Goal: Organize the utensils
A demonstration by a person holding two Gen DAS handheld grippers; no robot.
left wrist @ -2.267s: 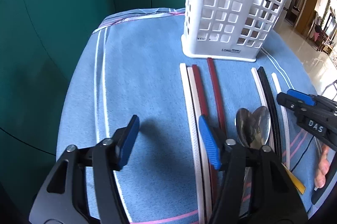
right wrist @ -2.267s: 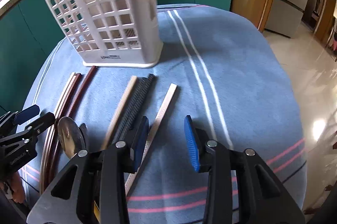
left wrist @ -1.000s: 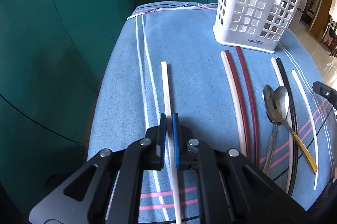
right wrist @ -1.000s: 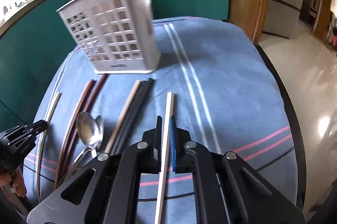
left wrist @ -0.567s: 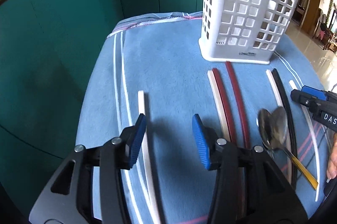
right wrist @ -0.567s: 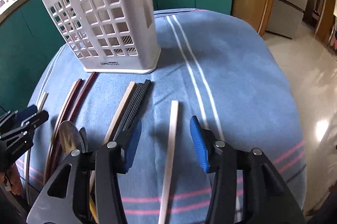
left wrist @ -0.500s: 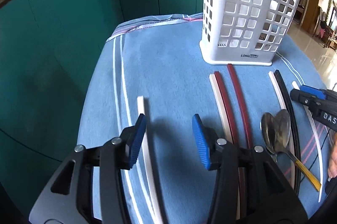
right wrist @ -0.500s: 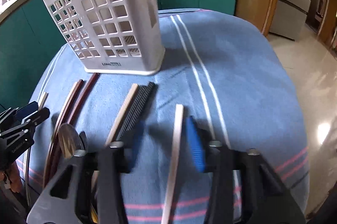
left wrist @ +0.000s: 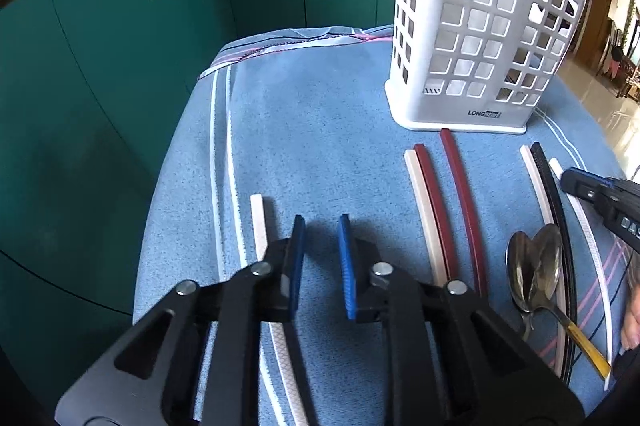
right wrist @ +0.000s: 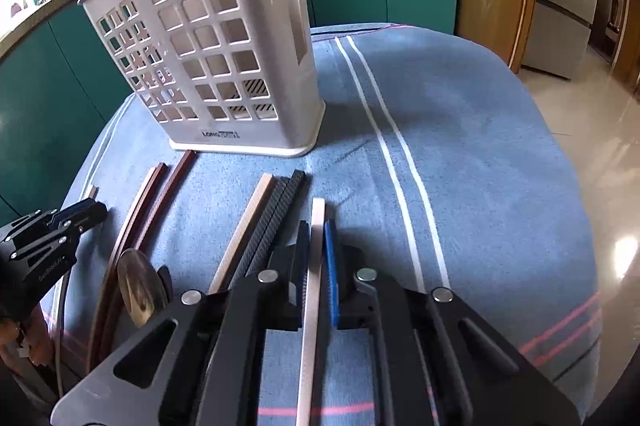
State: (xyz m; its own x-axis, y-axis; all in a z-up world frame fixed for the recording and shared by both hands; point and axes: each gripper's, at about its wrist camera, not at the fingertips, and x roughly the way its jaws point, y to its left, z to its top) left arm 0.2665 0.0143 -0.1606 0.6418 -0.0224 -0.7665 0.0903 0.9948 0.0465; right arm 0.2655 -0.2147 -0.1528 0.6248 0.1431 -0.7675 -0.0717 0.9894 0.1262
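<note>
Blue striped cloth surface (left wrist: pixel 320 130), teal cabinets (left wrist: pixel 120 38) behind, left tool (left wrist: pixel 322 246) narrowed, still empty, right tool (right wrist: pixel 316 246) now clamped on white chopstick (right wrist: pixel 314 266).

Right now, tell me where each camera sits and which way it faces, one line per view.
Left wrist: rides the left tool, jaws apart, facing along the blue cloth toward the white basket; a white chopstick lies just left of its fingers.
Right wrist: rides the right tool, shut on another white chopstick, facing the same basket.
Shared: basket, cloth, dark red chopsticks, spoons; each view catches the other tool at its edge.
</note>
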